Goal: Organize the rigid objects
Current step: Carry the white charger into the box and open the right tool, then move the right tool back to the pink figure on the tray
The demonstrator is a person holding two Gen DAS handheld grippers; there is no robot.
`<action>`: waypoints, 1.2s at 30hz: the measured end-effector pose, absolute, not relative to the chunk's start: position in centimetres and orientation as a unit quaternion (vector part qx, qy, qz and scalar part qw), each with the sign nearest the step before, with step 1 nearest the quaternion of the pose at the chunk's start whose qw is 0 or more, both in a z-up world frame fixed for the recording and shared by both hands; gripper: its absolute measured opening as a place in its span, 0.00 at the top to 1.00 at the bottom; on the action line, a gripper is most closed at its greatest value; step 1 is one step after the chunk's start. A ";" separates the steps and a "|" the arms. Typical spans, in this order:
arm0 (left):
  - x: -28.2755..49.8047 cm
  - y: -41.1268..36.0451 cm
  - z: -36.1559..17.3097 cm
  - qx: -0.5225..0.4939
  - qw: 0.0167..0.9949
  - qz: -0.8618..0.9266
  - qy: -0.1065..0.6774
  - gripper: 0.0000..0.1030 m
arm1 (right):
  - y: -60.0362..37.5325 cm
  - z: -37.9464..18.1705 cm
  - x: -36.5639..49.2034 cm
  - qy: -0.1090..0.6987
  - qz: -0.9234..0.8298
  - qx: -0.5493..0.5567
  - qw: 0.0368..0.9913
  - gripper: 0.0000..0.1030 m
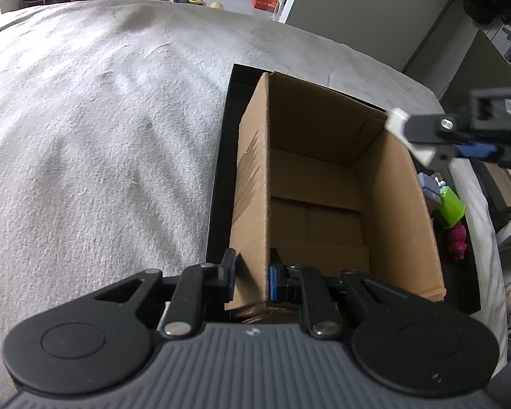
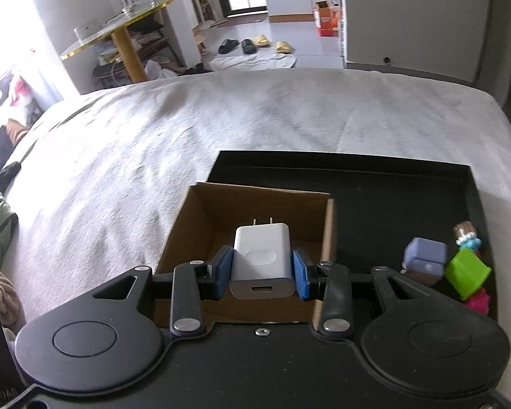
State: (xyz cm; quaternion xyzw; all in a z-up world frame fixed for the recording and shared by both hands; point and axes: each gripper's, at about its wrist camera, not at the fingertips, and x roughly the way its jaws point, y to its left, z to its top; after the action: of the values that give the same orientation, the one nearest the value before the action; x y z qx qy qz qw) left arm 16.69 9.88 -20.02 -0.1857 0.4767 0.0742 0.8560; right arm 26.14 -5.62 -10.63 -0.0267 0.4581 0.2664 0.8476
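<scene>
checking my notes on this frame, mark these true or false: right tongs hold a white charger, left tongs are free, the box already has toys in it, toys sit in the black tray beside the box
1. The right tongs hold a white charger. True.
2. The left tongs are free. False: they clamp the near wall of the cardboard box.
3. The box has toys in it. False: its floor is bare.
4. Toys sit in the black tray beside the box. True.

I count one cardboard box (image 2: 255, 211), one black tray (image 2: 391, 184) and one white charger (image 2: 262, 259). Toys — four: purple block (image 2: 424, 255), green cube (image 2: 466, 277), pink figure (image 2: 478, 301), small blue-and-brown figure (image 2: 466, 237).
</scene>
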 end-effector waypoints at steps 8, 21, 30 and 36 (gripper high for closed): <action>16.8 10.3 -20.4 -0.197 0.856 0.071 0.472 0.83 | -2.6 -11.0 26.9 0.463 0.290 -0.041 0.837 0.64; 16.7 10.9 -20.7 -0.213 0.855 0.075 0.467 0.83 | -1.5 -10.5 28.0 0.461 0.307 -0.029 0.832 0.46; 16.8 10.8 -20.7 -0.210 0.855 0.078 0.469 0.83 | -3.7 -10.2 27.9 0.468 0.298 -0.024 0.832 0.45; 16.8 10.7 -20.6 -0.208 0.854 0.080 0.470 0.83 | -5.5 -9.9 27.7 0.471 0.293 -0.029 0.831 0.40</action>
State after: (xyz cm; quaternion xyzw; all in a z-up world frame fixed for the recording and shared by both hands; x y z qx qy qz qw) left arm 16.78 10.71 -20.60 -0.2085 0.4697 0.0798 0.8541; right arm 27.65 -5.48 -9.92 -0.0289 0.4713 0.2930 0.8314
